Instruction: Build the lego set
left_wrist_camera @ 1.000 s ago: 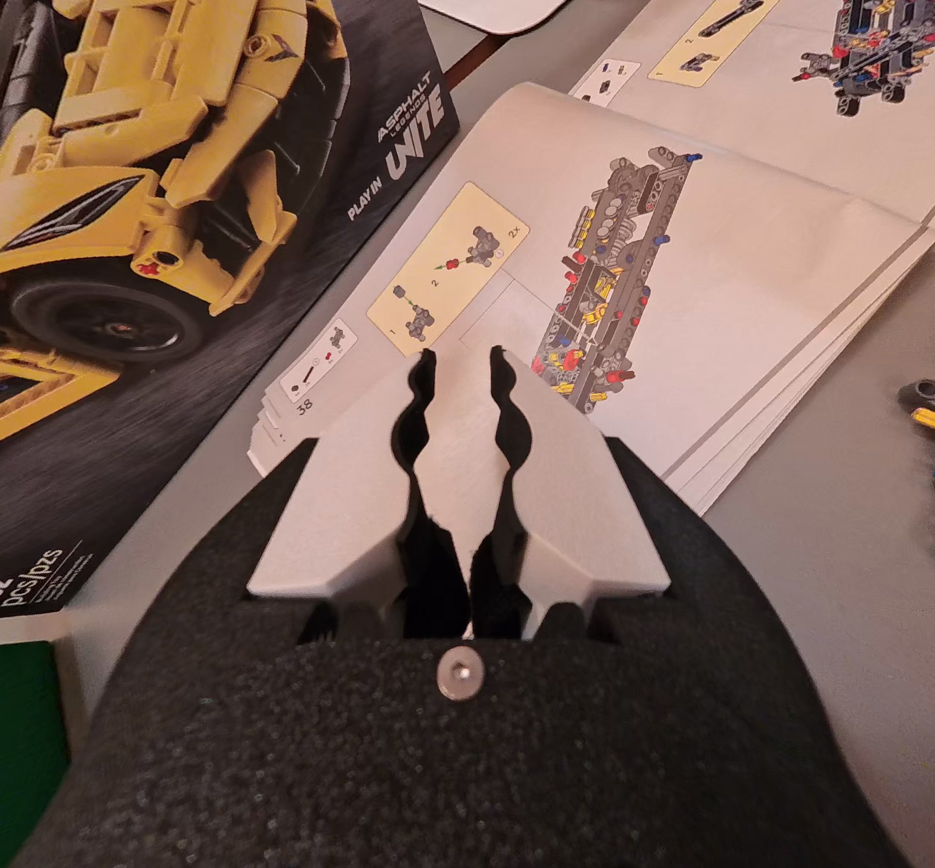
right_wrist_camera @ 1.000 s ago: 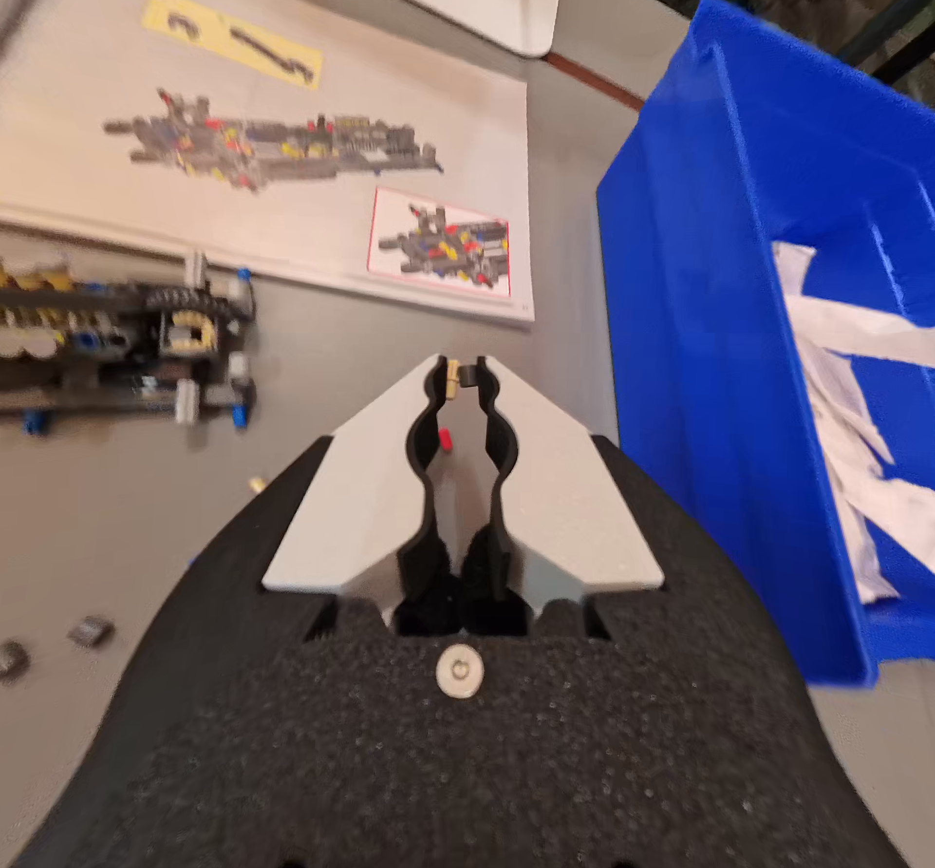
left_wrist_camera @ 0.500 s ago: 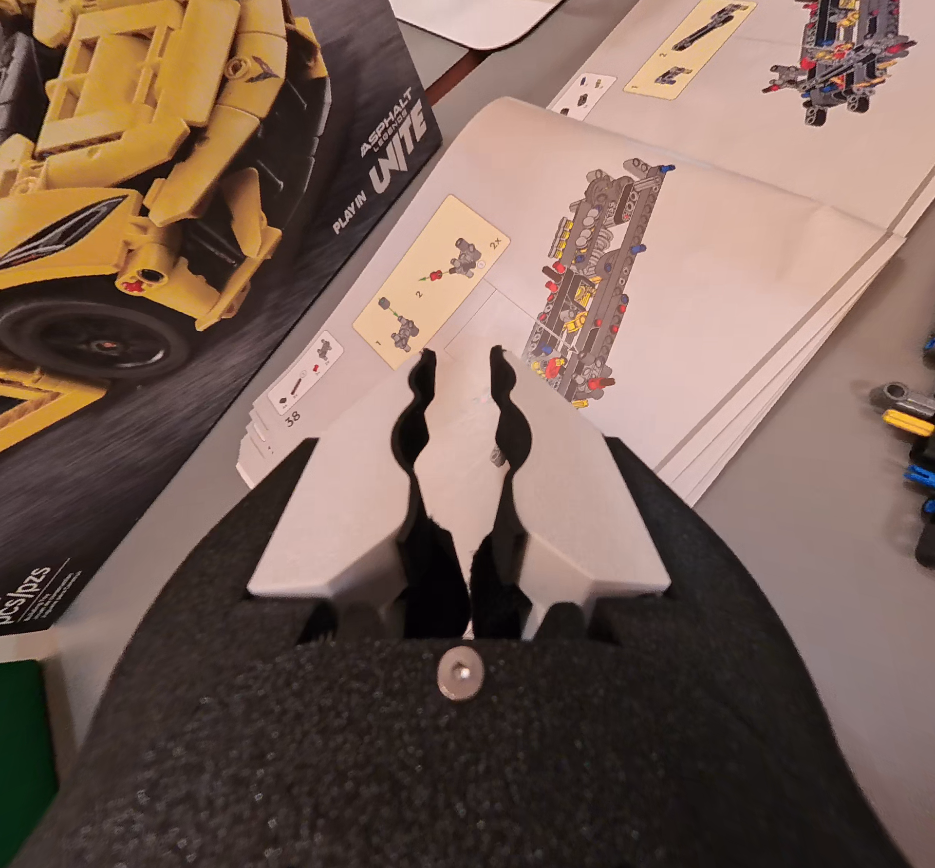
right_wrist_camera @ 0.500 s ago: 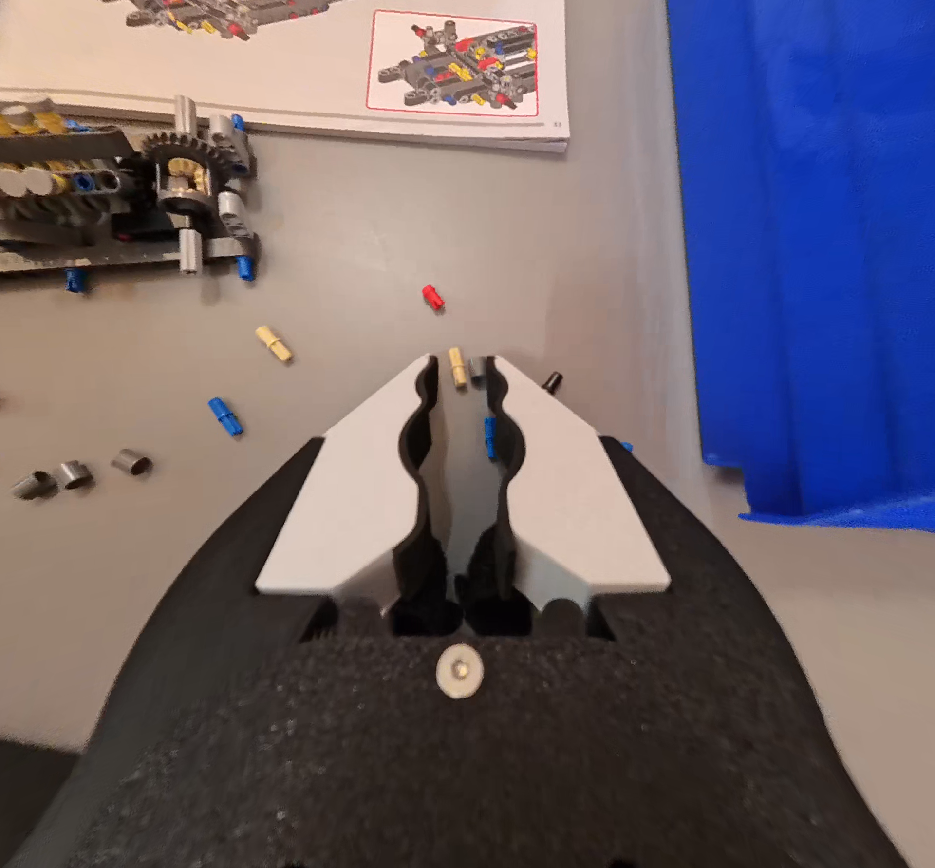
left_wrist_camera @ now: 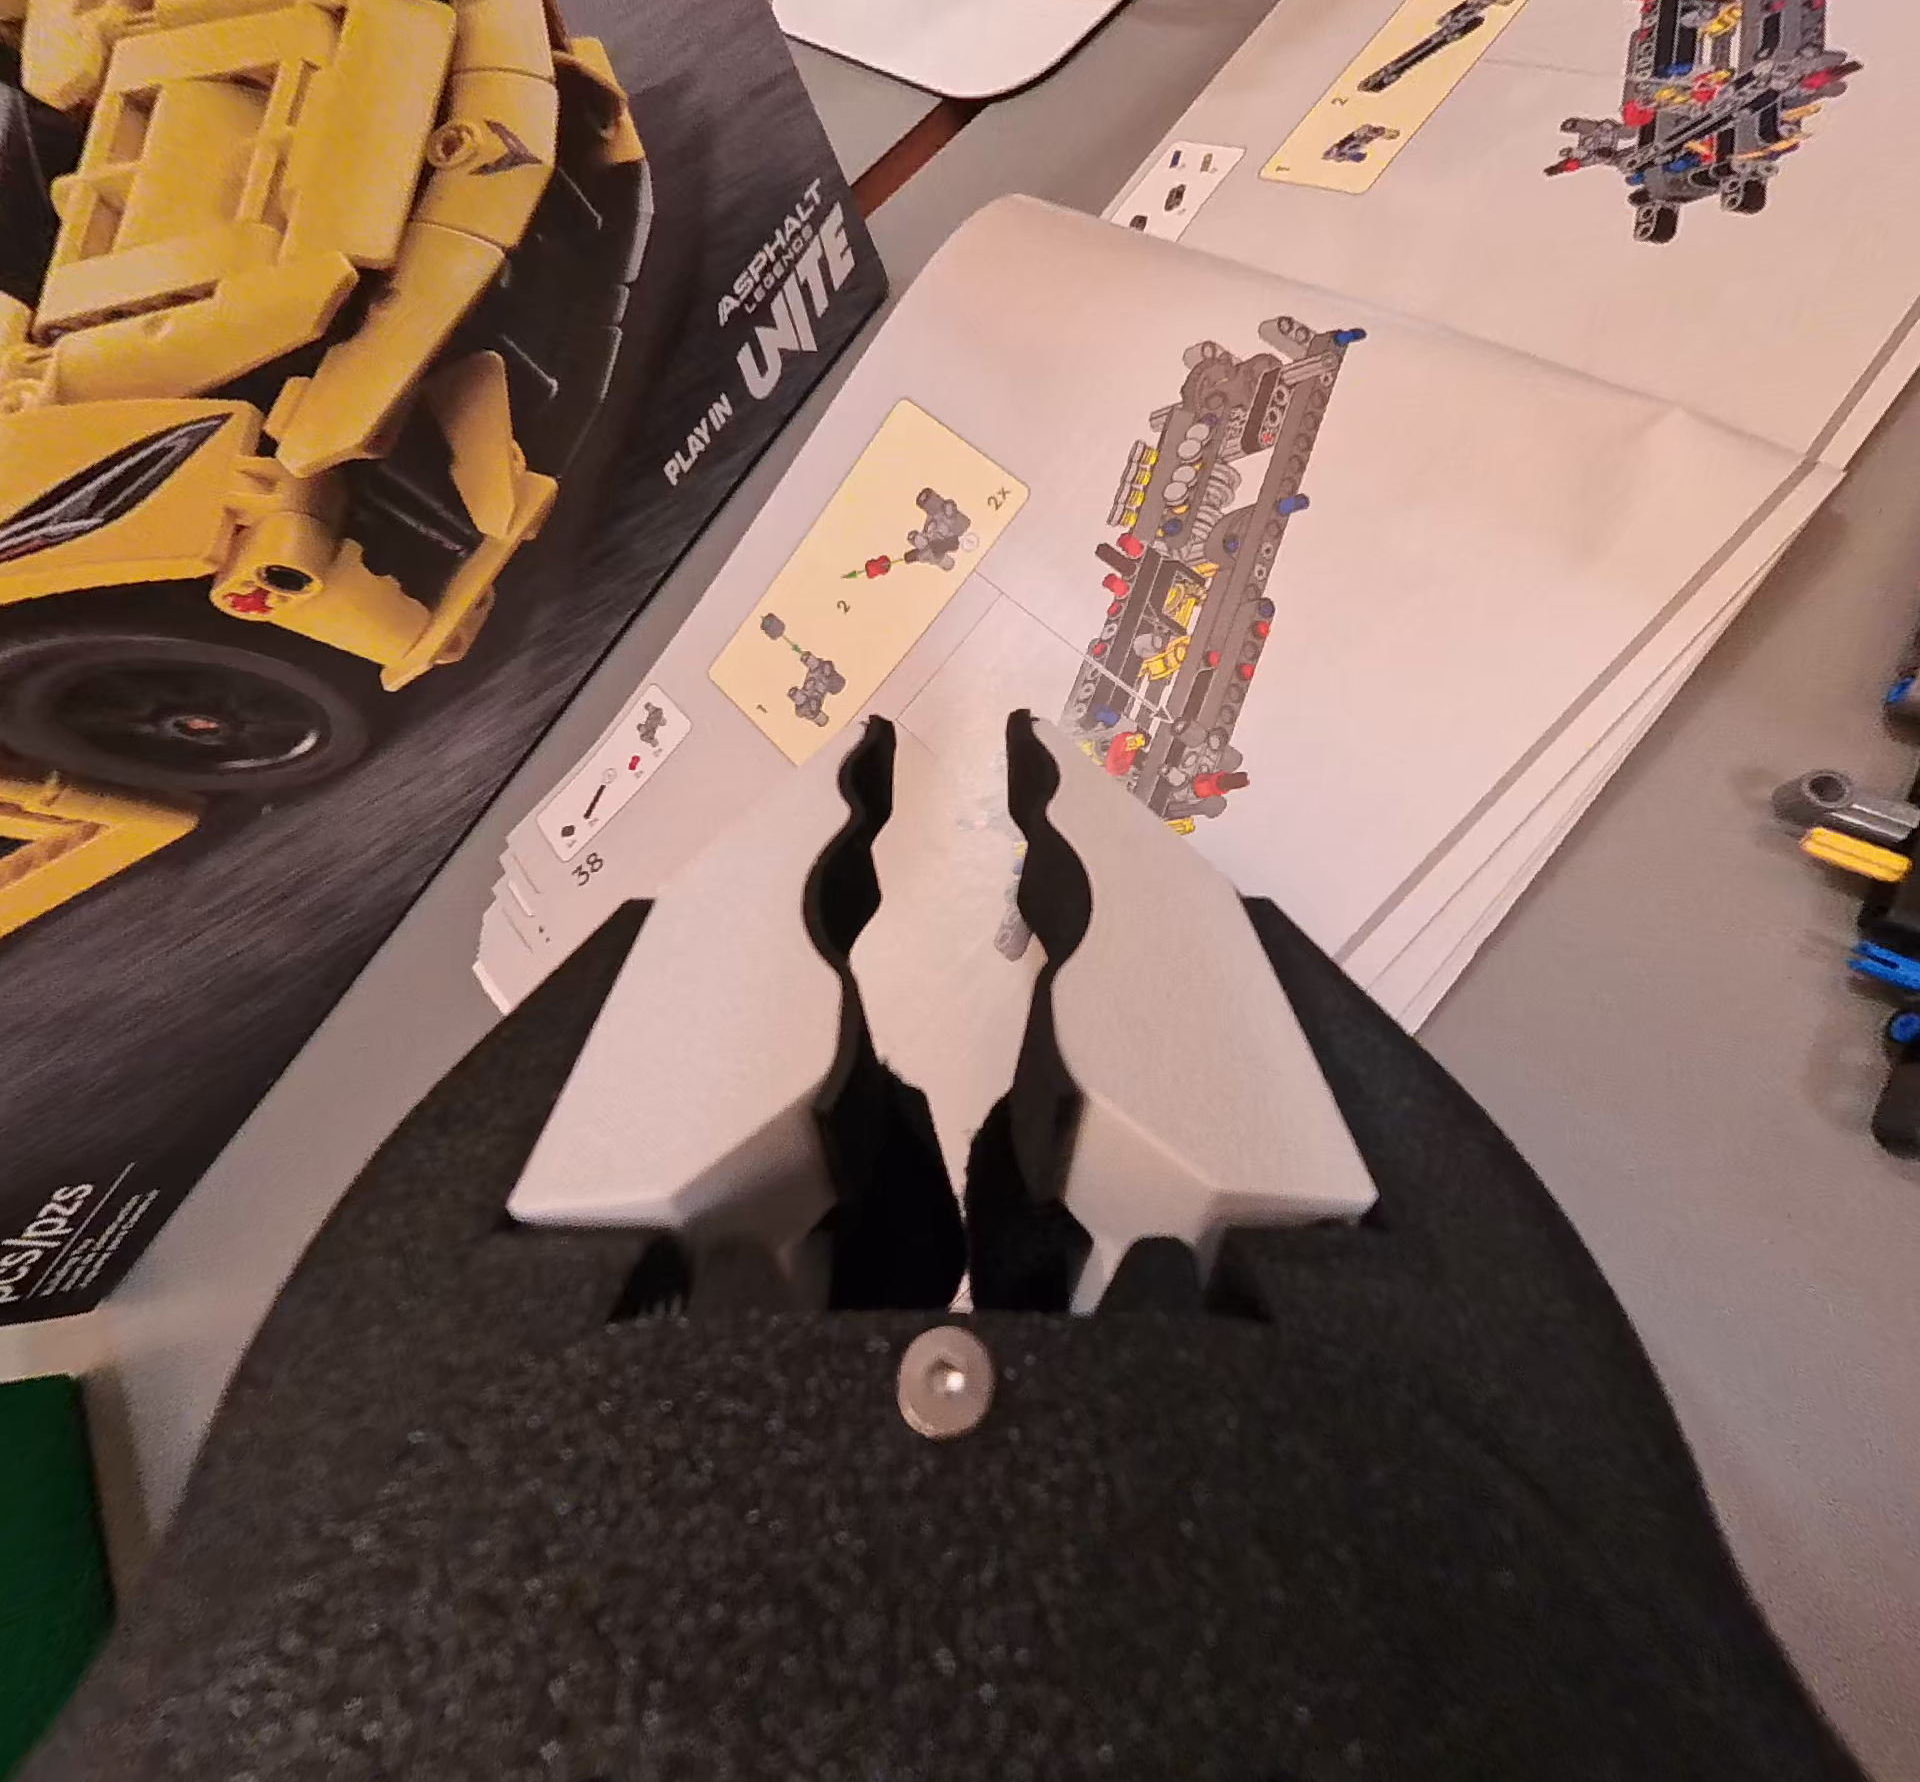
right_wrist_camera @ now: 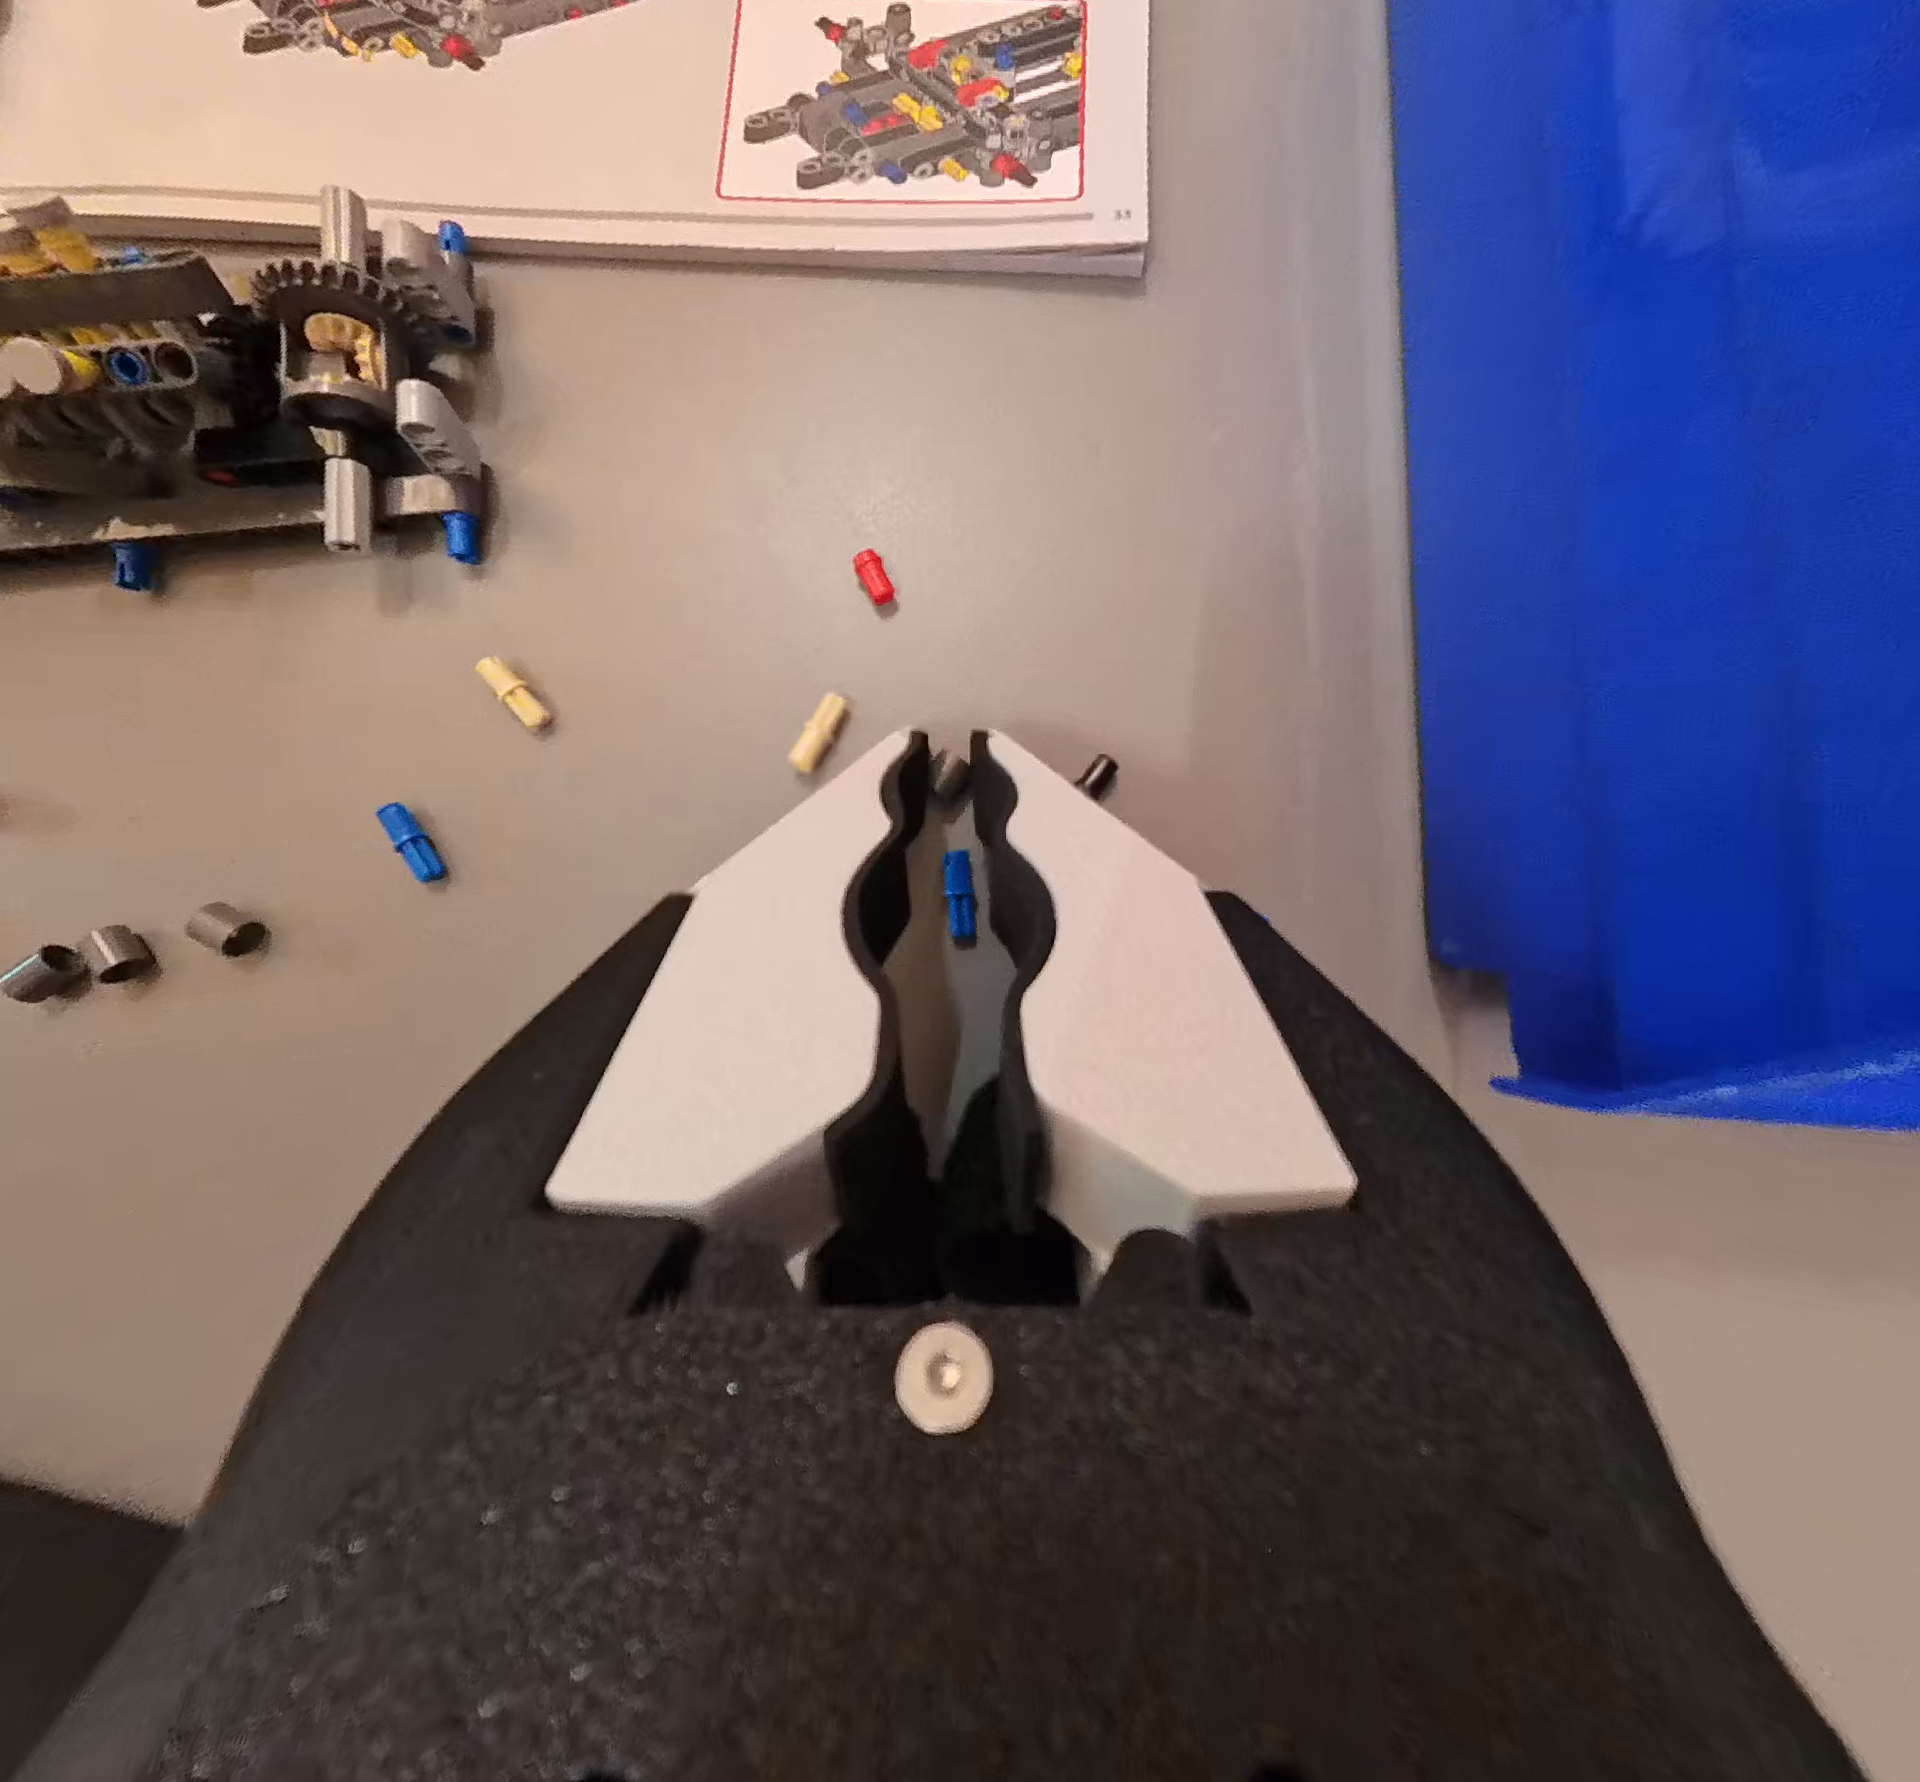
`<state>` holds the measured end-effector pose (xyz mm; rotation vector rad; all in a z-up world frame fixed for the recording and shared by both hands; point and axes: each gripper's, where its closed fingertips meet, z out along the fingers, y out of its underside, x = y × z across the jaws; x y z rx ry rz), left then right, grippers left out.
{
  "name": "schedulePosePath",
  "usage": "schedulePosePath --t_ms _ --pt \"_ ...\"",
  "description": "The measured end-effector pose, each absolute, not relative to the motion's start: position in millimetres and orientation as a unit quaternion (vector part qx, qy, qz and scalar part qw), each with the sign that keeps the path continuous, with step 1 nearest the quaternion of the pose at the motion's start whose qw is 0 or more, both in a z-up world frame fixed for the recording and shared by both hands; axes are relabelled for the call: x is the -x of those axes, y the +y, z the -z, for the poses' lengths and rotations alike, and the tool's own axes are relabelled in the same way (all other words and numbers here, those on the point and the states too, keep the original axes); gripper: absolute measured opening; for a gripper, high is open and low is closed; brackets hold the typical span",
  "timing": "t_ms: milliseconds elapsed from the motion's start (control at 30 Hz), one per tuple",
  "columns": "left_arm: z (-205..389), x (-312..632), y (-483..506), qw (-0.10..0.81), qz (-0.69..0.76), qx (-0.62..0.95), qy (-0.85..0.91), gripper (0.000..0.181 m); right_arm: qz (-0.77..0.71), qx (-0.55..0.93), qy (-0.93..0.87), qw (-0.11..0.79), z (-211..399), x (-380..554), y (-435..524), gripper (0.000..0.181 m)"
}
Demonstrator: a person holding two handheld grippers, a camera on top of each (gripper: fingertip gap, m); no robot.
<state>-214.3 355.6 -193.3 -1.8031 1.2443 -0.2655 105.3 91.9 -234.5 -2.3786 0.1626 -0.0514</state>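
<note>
Right gripper (right_wrist_camera: 948, 745) nearly closed on a small grey piece (right_wrist_camera: 951, 774) at its tips on the table (right_wrist_camera: 1143, 485) (chassis (right_wrist_camera: 239, 402) sits far left), left gripper (left_wrist_camera: 951, 735) open, empty over the manual (left_wrist_camera: 1403, 589).

Right gripper (right_wrist_camera: 948, 745) fingers (right_wrist_camera: 790, 911) pinching small grey piece (right_wrist_camera: 948, 774) on table (right_wrist_camera: 727, 506).

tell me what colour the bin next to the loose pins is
Bright blue. The bin shows best in the right wrist view, on the right side of the table.
</note>
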Motion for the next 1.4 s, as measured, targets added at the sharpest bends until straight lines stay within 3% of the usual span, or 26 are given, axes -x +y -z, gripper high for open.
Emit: schedulePosePath --t_ms 200,467,767,933,1400 --pt "192.3 212.0 353.7 0.453 0.11 0.726 0.506 0.021 -0.008 0.906 -0.012 0.424 196.4 -69.9 97.6 0.005" --pt "192.7 211.9 354.7 0.452 0.117 0.731 0.498 0.021 -0.157 0.886 -0.233 0.369 209.5 82.0 80.4 0.005" --pt "187.6 209.8 351.5 0.459 0.113 0.725 0.501 0.021 -0.094 0.898 -0.262 0.34 230.7 81.8 80.3 0.007" --pt "187.2 209.9 351.0 0.458 0.111 0.724 0.503 0.021 -0.063 0.903 -0.189 0.38 211.4 31.8 78.8 0.026" --pt "188.8 207.4 348.5 0.459 0.109 0.718 0.512 0.021 -0.018 0.92 -0.161 0.356 234.8 -9.9 90.3 0.004"
